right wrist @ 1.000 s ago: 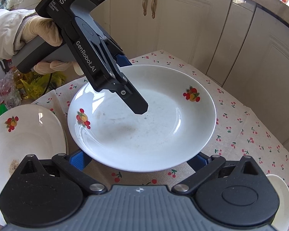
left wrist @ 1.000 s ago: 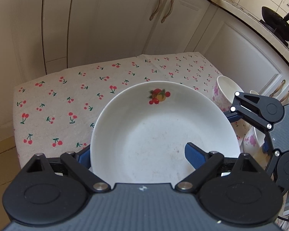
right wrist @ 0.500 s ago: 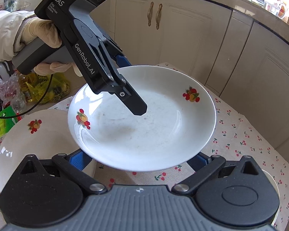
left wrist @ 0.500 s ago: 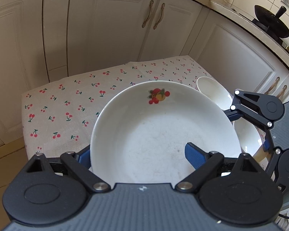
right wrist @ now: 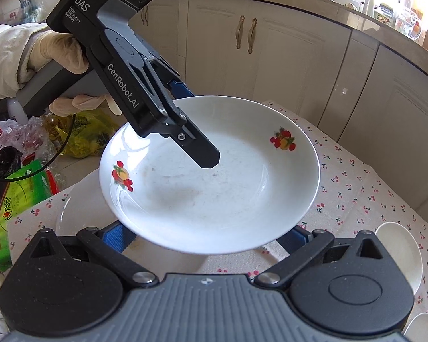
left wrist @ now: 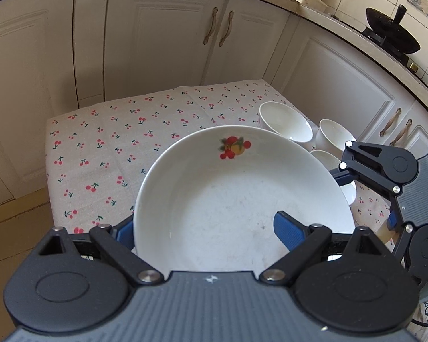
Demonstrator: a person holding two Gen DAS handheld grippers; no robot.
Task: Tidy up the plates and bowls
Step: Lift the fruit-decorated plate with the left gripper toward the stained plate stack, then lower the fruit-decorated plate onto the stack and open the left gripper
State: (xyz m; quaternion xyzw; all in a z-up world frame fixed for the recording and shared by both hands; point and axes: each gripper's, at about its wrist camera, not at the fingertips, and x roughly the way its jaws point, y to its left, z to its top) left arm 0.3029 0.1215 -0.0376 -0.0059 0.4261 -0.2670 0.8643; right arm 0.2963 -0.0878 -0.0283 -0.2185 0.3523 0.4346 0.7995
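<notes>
The plate (right wrist: 214, 182), a deep white dish with two fruit decals, was held in the air above the surface (left wrist: 105, 148), which was covered by a cherry-print cloth. The left gripper (right wrist: 208, 159) gripped the rim at one side: one finger lay across the inside of the dish and the other passed beneath it, so the fingers were nearly closed on the thin edge. The right gripper (right wrist: 205, 235) met the near rim from the adjoining side; its blue pads showed just below the plate's edge, but the plate hid the contact, so whether these fingers clamped the rim or merely stood under it could not be told. Such a two-sided hold probably kept the wide dish level, since a single rim grip would let it tip. A second plate (right wrist: 80, 208) rested on the surface below and to the left, a likely stacking place. Three white bowls (left wrist: 285, 125) stood grouped near the far right corner, well apart from the plates, suggesting sorting by kind.
</notes>
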